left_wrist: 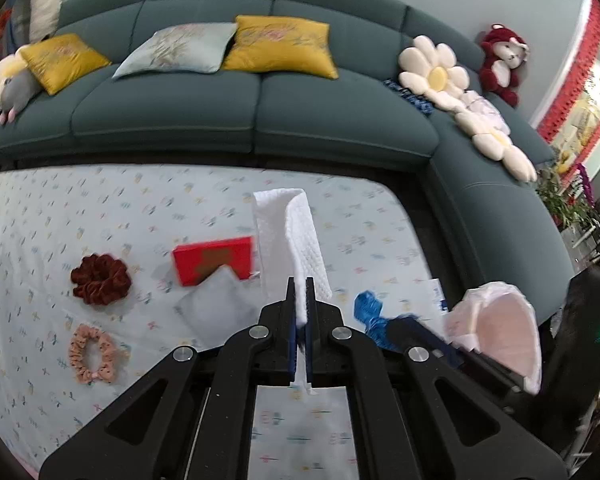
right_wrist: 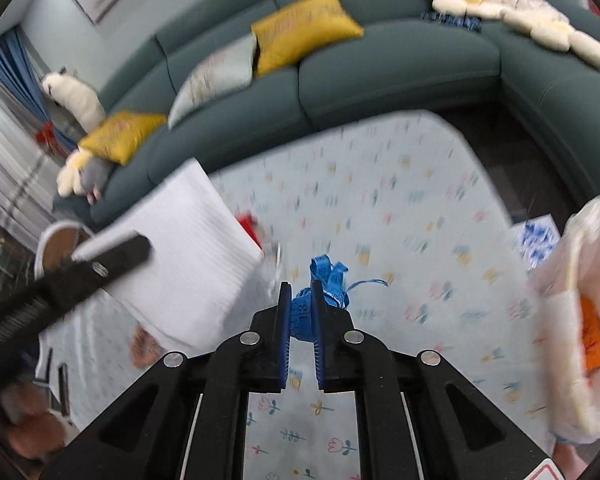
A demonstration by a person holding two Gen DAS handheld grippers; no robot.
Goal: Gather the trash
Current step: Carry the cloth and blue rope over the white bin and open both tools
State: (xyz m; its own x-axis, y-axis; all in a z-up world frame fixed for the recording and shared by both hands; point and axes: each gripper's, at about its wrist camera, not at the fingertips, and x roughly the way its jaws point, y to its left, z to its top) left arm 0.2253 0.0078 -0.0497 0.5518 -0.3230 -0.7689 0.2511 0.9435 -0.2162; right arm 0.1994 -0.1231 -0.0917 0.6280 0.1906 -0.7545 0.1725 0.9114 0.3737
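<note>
White paper towel (left_wrist: 296, 240) pinched between the fully closed jaws of the left gripper (left_wrist: 300, 300), lifted clear above the floral tablecloth (left_wrist: 100, 208). Blue measuring tape (right_wrist: 324, 280) bunched and clamped in the right gripper (right_wrist: 300, 300), jaws nearly together on it. Pink bag (left_wrist: 504, 328) gaping open at the right, near the cloth's rounded corner. Left on the cloth: red box (left_wrist: 214, 260), dark red scrunchie (left_wrist: 100, 278), pink scrunchie (left_wrist: 92, 354), well apart from both grippers. Bare cloth ahead; teal sofa (left_wrist: 240, 112) just past the far edge.
</note>
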